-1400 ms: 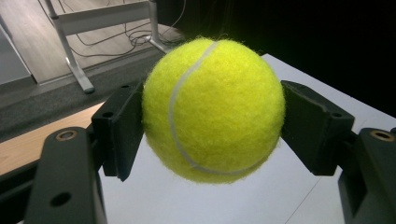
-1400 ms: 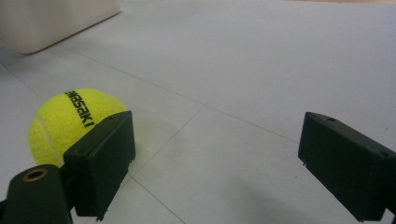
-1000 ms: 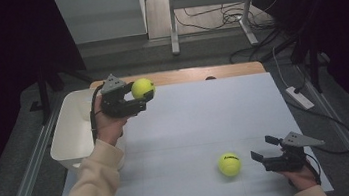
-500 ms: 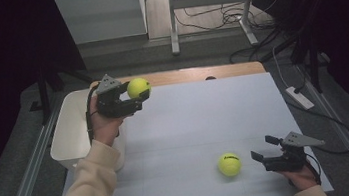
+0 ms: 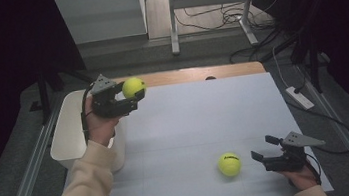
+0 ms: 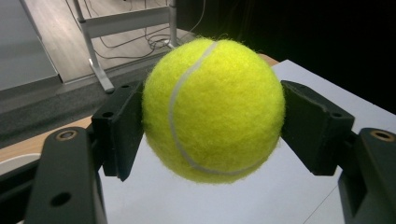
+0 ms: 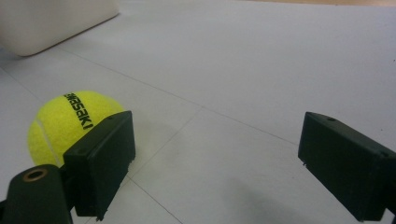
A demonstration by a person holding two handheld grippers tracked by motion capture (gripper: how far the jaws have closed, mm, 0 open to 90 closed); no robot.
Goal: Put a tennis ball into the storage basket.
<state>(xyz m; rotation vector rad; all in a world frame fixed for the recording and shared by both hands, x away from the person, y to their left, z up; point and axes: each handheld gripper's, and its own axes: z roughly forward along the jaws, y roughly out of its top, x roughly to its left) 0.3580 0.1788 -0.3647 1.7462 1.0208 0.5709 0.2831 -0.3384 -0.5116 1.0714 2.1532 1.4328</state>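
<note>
A yellow tennis ball [image 5: 133, 87] [image 6: 212, 109] is clamped between the jaws of my left gripper [image 5: 131, 94] [image 6: 212, 130], held in the air at the table's far left, next to the white bin [image 5: 69, 136]. A second tennis ball [image 5: 229, 164] [image 7: 65, 123], printed with black letters, lies on the white tabletop near the front. My right gripper [image 5: 264, 151] [image 7: 212, 163] rests just right of that ball, jaws wide open with nothing between them. In the right gripper view the ball sits beyond the left jaw, outside the gap.
The white bin stands off the table's left edge, its corner [image 7: 56, 21] in the right gripper view. A wooden strip [image 5: 195, 74] runs along the far edge. A power strip [image 5: 300, 97] lies on the floor at the right. A metal stand [image 5: 173, 22] is behind the table.
My left gripper has drifted a little to the left with the ball, toward the bin. The right gripper and the lying ball have stayed put.
</note>
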